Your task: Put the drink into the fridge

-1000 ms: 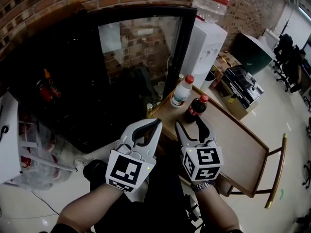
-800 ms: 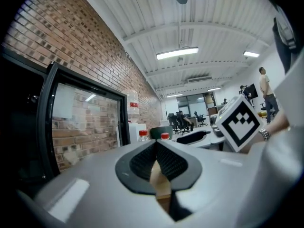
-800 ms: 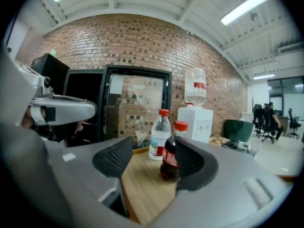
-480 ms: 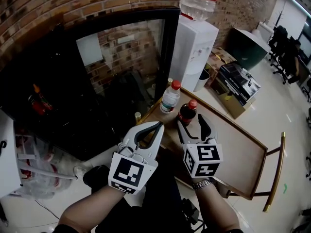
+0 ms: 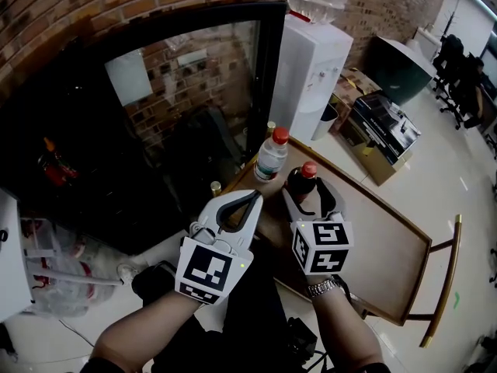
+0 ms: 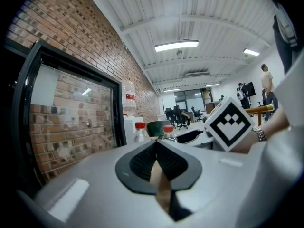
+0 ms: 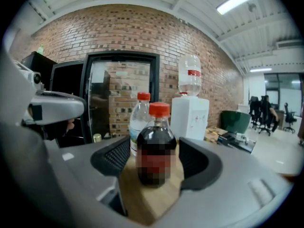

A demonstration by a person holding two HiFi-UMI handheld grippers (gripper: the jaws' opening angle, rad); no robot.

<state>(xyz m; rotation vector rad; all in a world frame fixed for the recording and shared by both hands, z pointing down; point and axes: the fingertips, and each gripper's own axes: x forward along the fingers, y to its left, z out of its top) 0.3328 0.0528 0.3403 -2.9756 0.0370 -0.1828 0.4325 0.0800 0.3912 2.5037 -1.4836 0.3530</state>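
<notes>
Right gripper [image 5: 309,195]: jaws just opened wide; cola bottle [image 7: 154,144] between fingers, clear of both. Left gripper [image 5: 250,199]: jaws together, empty.

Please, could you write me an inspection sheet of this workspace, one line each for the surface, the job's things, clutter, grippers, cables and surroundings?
surface: wooden table, two bottles at its far corner.
job's things: dark drink bottle, red cap, upright on the table; fridge with a glass door behind it.
clutter: clear bottle, red cap, just beyond the dark one.
grippers: left gripper shut, empty; right gripper open, its fingers have just been opening and stand either side of the dark drink bottle without pressing on it.
cables: nothing seen.
surroundings: brick wall, water dispenser, office chairs.
</notes>
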